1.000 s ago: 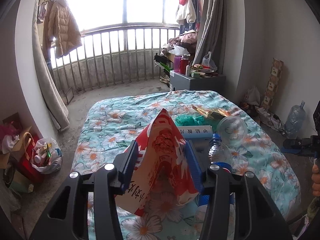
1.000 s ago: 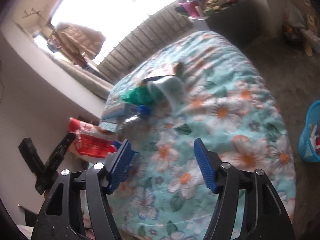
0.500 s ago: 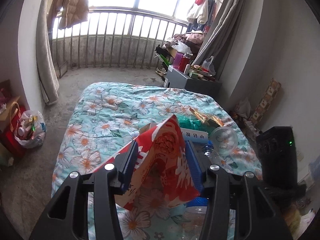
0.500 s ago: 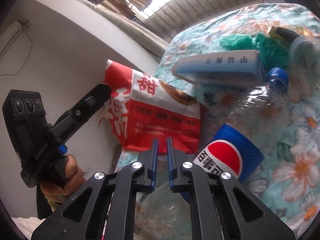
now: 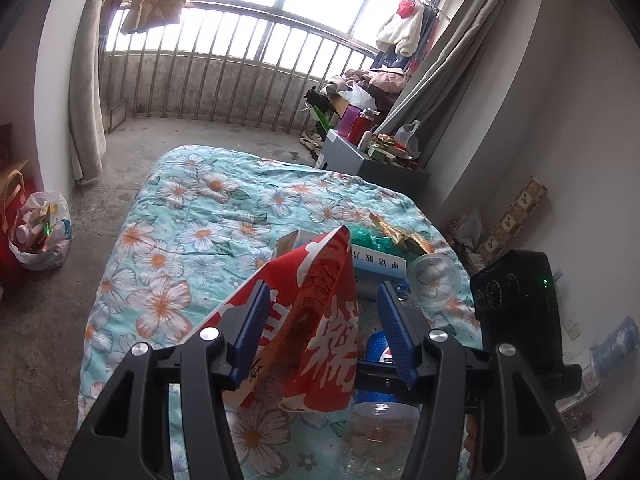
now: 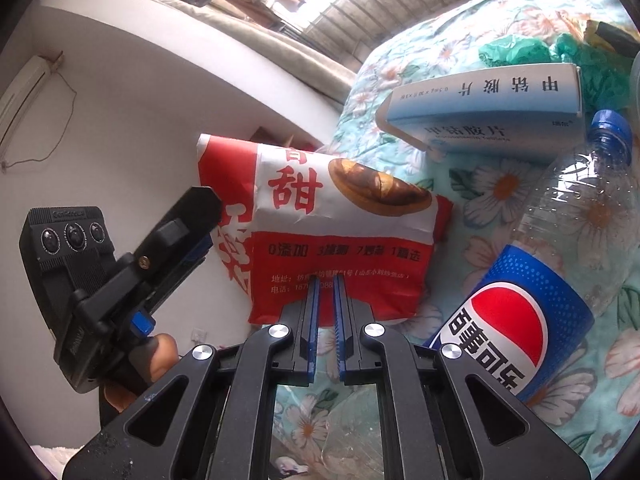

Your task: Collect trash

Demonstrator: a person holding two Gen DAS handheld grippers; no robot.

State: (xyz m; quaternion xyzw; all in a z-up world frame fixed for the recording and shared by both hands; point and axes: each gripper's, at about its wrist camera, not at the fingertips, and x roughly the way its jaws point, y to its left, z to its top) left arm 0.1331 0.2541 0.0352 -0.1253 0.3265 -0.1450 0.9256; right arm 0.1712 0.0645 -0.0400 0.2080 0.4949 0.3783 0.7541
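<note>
**Ann:** Daylight floods through the barred window [image 5: 256, 12] behind a bed spread with a turquoise quilt printed with white and orange daisies [image 5: 188, 216]. On the floor at far left sits a white plastic bag of bits [image 5: 38, 236].

**Bo:** And centre stage, the left gripper [image 5: 320, 332]. Its jaws are opening around a red-and-white paper snack bag with Chinese lettering [image 5: 316, 312]. The left blue pad lies against the paper; the right pad stands clear of it.

**Ann:** From the right-hand camera that same bag hangs at the quilt's near edge, and the hand on the left tool's handle [image 6: 156, 360] shows below it.

**Bo:** Right gripper [image 6: 325, 308] now: blue pads drawn almost together, only a thin slit between them, nothing in it. Its tips sit in front of the bag's lower edge; contact, I can't tell.

**Ann:** Moving right, a pale blue-and-white cardboard medicine box [image 6: 488, 100] lies beyond the bag, beside crumpled green plastic [image 6: 560, 56].

**Bo:** Furthest right, a clear plastic Pepsi bottle with a blue cap [image 6: 560, 240] lies on its side, just beside the bag.
</note>
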